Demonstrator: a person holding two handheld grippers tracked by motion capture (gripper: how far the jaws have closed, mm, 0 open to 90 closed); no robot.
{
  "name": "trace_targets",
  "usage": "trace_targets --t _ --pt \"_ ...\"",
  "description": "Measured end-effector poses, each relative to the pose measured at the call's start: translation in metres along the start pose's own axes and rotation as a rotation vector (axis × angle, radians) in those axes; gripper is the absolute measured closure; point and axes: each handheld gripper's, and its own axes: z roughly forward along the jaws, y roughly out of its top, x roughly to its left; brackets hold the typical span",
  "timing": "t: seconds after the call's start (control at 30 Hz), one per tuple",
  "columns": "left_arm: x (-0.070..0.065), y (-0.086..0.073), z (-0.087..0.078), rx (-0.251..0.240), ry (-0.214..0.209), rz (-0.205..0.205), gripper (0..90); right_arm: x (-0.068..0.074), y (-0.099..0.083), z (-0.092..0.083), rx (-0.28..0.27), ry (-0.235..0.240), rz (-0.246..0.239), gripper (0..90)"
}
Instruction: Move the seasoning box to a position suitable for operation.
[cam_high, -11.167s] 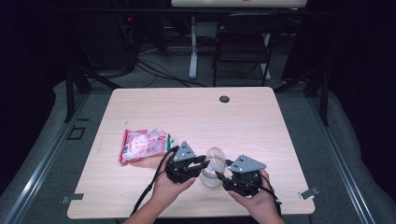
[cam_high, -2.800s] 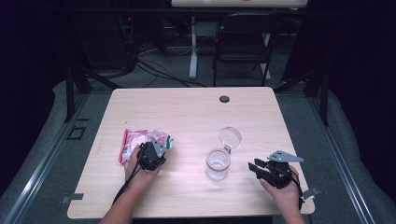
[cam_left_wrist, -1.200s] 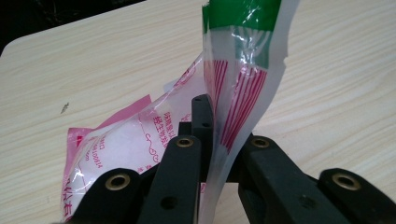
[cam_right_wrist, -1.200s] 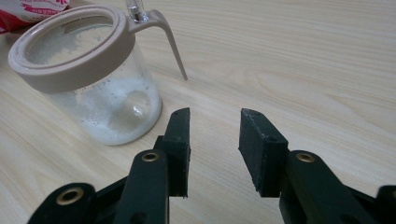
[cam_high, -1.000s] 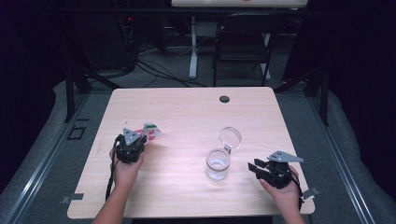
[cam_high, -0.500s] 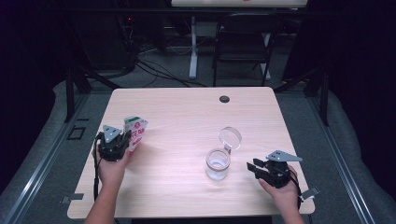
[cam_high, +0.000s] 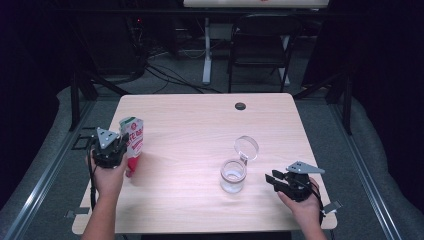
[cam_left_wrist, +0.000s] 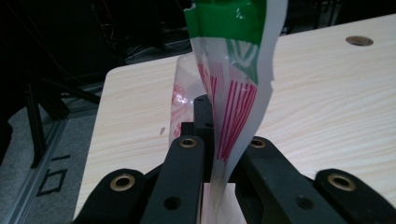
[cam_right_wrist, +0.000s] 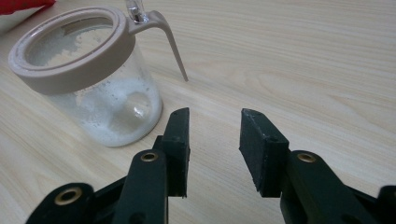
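A red, white and green plastic pouch (cam_high: 132, 142) stands upright at the table's left edge, pinched in my left gripper (cam_high: 120, 150). In the left gripper view the pouch (cam_left_wrist: 233, 88) rises from between the closed jaws of that gripper (cam_left_wrist: 215, 163), its torn green top uppermost. A clear glass jar (cam_high: 233, 175) with a beige rim and its hinged lid (cam_high: 246, 147) flipped open stands at centre right, with white powder inside. My right gripper (cam_high: 272, 179) rests open on the table just right of the jar (cam_right_wrist: 88, 74), nothing between its fingers (cam_right_wrist: 212, 140).
The light wooden table (cam_high: 200, 130) has a dark round grommet (cam_high: 240, 106) near its far edge. A chair (cam_high: 260, 45) and cables lie on the dark floor beyond. Bare tabletop lies between pouch and jar.
My left gripper has carried the pouch leftward and lifted it from lying flat to standing upright at the table's left edge. The right gripper and jar have stayed put.
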Motion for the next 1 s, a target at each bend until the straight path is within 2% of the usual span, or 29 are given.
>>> trace_targets --t 0.23,0.47,0.57,0.6,0.63,0.67,0.7,0.73,0.77,0.8,0.83,0.87,1.0 --pt "0.0 0.01 -0.013 -0.032 -0.01 -0.004 90.0 0.0 0.0 -0.001 -0.002 -0.002 0.003 63.1" --pt "-0.011 0.016 -0.018 -0.038 -0.057 0.015 90.0 0.001 0.0 0.0 -0.003 -0.001 0.001 63.0" --pt "-0.021 0.019 -0.018 -0.035 -0.101 0.027 90.0 0.0 0.0 -0.001 -0.001 -0.003 0.001 62.8" --pt "-0.021 0.019 -0.018 -0.035 -0.101 0.027 90.0 0.0 0.0 -0.001 -0.001 -0.003 0.001 62.8" --pt "-0.026 0.02 -0.017 -0.033 -0.124 0.033 90.0 0.0 0.0 -0.001 -0.003 0.002 0.002 62.8" --pt "-0.026 0.02 -0.017 -0.033 -0.124 0.033 90.0 0.0 0.0 -0.001 -0.003 0.002 0.002 62.7" --pt "-0.031 0.02 -0.017 -0.028 -0.154 0.039 90.0 0.0 0.0 -0.001 -0.004 0.002 0.002 62.7" --pt "-0.031 0.02 -0.017 -0.028 -0.154 0.039 90.0 0.0 0.0 -0.001 -0.004 0.002 0.002 62.7" --pt "-0.037 0.021 -0.017 -0.029 -0.184 0.037 90.0 0.0 0.0 -0.001 -0.002 -0.002 0.001 62.6" --pt "-0.037 0.021 -0.017 -0.029 -0.184 0.037 90.0 0.0 0.0 -0.001 -0.002 -0.002 0.001 62.6" --pt "-0.044 0.022 -0.017 -0.023 -0.216 0.046 90.0 0.0 0.0 -0.001 -0.002 -0.002 0.0 62.5" --pt "-0.044 0.022 -0.017 -0.023 -0.216 0.046 90.0 0.0 0.0 -0.001 -0.002 -0.002 0.0 62.5" --pt "-0.061 0.023 -0.017 -0.016 -0.257 0.087 90.0 0.0 0.0 -0.001 -0.004 -0.002 0.001 62.5"
